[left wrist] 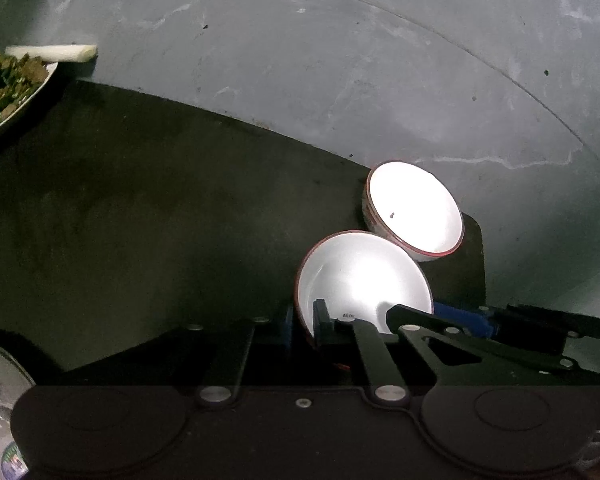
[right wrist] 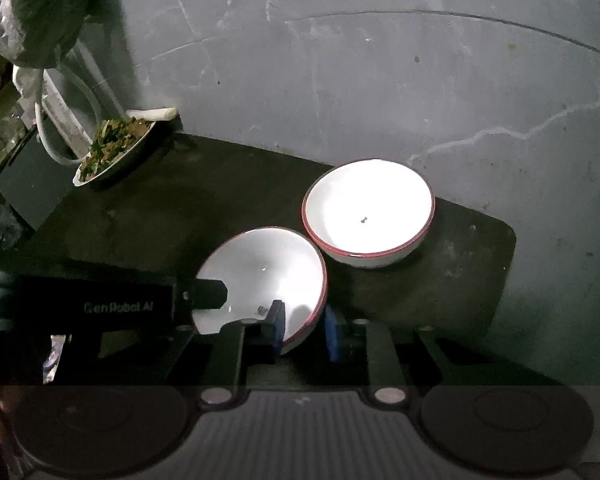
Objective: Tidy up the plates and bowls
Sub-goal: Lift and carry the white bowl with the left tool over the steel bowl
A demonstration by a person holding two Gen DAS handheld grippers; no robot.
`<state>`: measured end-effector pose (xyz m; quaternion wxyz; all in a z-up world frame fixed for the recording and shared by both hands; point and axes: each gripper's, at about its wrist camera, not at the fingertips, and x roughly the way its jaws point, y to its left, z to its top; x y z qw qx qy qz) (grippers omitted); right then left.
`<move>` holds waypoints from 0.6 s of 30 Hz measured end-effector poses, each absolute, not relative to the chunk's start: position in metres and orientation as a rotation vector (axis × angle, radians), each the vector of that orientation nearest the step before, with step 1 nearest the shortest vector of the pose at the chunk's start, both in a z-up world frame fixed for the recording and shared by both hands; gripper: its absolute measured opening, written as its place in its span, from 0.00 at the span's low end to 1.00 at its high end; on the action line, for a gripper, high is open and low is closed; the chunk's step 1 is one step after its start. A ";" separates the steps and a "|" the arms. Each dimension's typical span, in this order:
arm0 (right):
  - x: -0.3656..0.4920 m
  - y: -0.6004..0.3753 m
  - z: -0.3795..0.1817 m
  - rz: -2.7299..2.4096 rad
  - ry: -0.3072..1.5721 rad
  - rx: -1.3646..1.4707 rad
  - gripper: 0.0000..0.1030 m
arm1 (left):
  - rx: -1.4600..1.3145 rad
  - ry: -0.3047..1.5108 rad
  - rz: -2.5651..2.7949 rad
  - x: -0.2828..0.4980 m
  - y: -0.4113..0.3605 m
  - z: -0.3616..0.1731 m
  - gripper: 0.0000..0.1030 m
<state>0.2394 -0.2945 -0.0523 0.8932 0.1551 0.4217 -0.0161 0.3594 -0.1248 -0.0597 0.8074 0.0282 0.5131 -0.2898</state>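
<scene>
Two white bowls with red rims stand on a dark table. The near bowl is tilted and held from both sides. My left gripper is shut on its left rim, one blue pad inside the bowl and one outside. My right gripper clamps the rim on the opposite side, its pads against the wall inside and out. The left gripper's black finger reaches into the bowl in the right wrist view. The far bowl sits upright just behind, touching or nearly touching the near one.
A plate of green cooked food stands at the table's far left corner, a white stalk behind it. The table's right edge runs close to the far bowl, with grey floor beyond. A plastic bag hangs at the upper left.
</scene>
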 end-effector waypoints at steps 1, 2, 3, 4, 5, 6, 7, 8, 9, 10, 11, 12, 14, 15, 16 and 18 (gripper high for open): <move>0.239 -0.295 -0.052 -0.036 0.875 0.327 0.21 | 0.053 1.100 -0.618 0.359 -0.124 -0.059 0.09; 0.239 -0.295 -0.052 -0.039 0.877 0.333 0.21 | 0.045 1.101 -0.617 0.357 -0.122 -0.059 0.08; 0.238 -0.294 -0.052 -0.041 0.879 0.337 0.20 | 0.040 1.102 -0.615 0.356 -0.120 -0.058 0.08; 0.237 -0.294 -0.052 -0.043 0.881 0.339 0.19 | 0.033 1.098 -0.614 0.354 -0.118 -0.056 0.08; 0.235 -0.293 -0.051 -0.046 0.882 0.340 0.18 | 0.026 1.092 -0.613 0.351 -0.116 -0.054 0.08; 0.233 -0.292 -0.050 -0.046 0.879 0.342 0.18 | 0.019 1.084 -0.614 0.349 -0.114 -0.051 0.08; 0.231 -0.291 -0.049 -0.046 0.876 0.345 0.18 | 0.013 1.076 -0.614 0.347 -0.111 -0.048 0.08; 0.229 -0.290 -0.047 -0.046 0.873 0.345 0.18 | 0.007 1.067 -0.614 0.345 -0.109 -0.044 0.08; 0.226 -0.289 -0.044 -0.045 0.866 0.344 0.18 | 0.001 1.058 -0.613 0.343 -0.106 -0.040 0.08; 0.224 -0.287 -0.041 -0.044 0.860 0.342 0.18 | -0.005 1.048 -0.614 0.341 -0.103 -0.036 0.08; 0.222 -0.286 -0.038 -0.041 0.852 0.340 0.18 | -0.011 1.037 -0.614 0.339 -0.100 -0.032 0.08; 0.220 -0.284 -0.034 -0.037 0.845 0.338 0.18 | -0.017 1.027 -0.614 0.337 -0.096 -0.027 0.08; 0.216 -0.280 -0.027 -0.028 0.833 0.334 0.18 | -0.031 1.008 -0.610 0.332 -0.088 -0.018 0.08; 0.214 -0.278 -0.023 -0.023 0.826 0.330 0.18 | -0.035 1.000 -0.606 0.330 -0.085 -0.014 0.08; 0.212 -0.276 -0.019 -0.018 0.819 0.329 0.18 | -0.040 0.992 -0.602 0.327 -0.080 -0.010 0.08; 0.209 -0.271 -0.011 -0.004 0.808 0.326 0.18 | -0.057 0.978 -0.593 0.322 -0.070 -0.002 0.08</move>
